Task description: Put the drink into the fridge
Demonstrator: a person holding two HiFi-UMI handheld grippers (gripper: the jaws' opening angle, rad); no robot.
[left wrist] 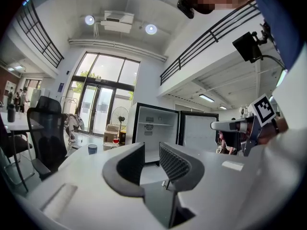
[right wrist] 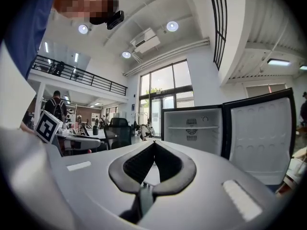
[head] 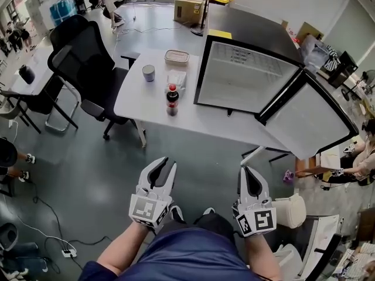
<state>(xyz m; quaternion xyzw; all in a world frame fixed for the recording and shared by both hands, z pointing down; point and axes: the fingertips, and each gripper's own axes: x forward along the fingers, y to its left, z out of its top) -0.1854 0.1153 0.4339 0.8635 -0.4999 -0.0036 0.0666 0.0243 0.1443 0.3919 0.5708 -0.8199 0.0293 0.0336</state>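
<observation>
The drink point(head: 172, 100), a small capped bottle, stands on the tabletop point(head: 140, 104) left of the open fridge point(head: 246, 78). It is likely rigid, smooth and liquid-heavy, so mid-body is the best hold. The left tool point(head: 166, 164) is slightly parted and empty; the right tool point(head: 248, 171) is clenched on nothing.

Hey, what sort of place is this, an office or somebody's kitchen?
Most likely an open-plan office or lab workspace, not a home kitchen: black swivel chairs by white desks, a small fridge with its door open, a railed mezzanine and tall glass doors.
</observation>
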